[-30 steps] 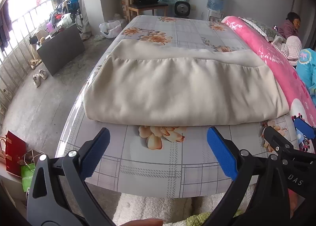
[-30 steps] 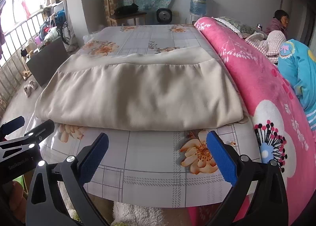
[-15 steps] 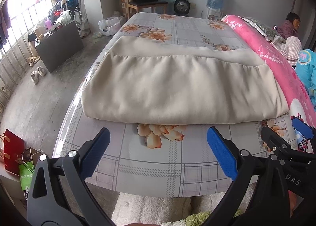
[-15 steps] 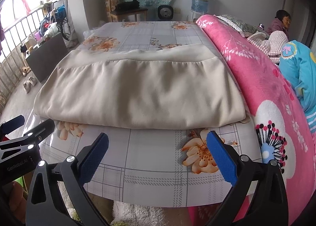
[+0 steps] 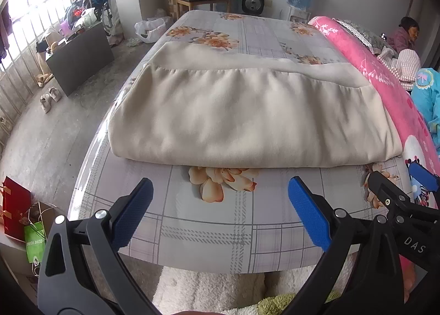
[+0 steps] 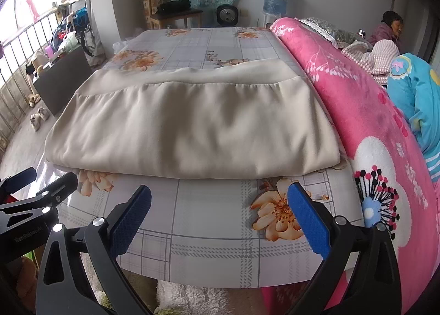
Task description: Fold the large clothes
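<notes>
Flat, smooth beige garment (image 5: 247, 119) folded rectangular on glossy floral bed (image 5: 220, 229); both grippers' jaws wide, empty

flower print (image 5: 222, 181): top under beige cloth (image 5: 247, 122) | pink blanket (image 6: 357, 111): cut by edge

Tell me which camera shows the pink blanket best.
The right wrist view: the pink blanket runs the whole right side of the frame, with its white flower and black-and-pink pattern clear. The left wrist view shows only a narrower strip at the right edge, and the right claw hides part of its near end.
</notes>
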### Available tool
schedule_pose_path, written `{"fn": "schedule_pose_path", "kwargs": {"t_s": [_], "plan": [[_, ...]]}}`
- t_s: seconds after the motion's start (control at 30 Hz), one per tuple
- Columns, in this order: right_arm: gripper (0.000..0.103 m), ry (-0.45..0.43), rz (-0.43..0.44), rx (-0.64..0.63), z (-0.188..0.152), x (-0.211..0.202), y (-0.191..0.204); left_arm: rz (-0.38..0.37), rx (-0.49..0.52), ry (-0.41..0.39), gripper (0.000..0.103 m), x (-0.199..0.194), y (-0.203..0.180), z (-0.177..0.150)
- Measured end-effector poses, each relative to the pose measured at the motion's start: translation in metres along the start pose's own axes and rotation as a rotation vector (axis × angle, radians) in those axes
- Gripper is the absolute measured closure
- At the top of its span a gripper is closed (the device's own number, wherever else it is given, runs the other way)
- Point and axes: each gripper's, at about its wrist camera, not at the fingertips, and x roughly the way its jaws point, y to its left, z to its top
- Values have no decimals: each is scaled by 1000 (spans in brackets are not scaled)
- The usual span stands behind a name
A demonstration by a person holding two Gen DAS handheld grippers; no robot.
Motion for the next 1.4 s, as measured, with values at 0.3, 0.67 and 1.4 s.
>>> {"fn": "schedule_pose_path", "kwargs": {"t_s": [0.3, 0.67, 1.4], "plan": [[6, 11, 8, -3, -2, 2, 4, 2, -7, 14, 8, 3, 0, 0], [6, 25, 10, -7, -3, 3, 5, 4, -6, 25, 8, 6, 1, 0], [6, 39, 7, -3, -5, 6, 2, 5, -5, 30, 8, 8, 0, -2]]}}
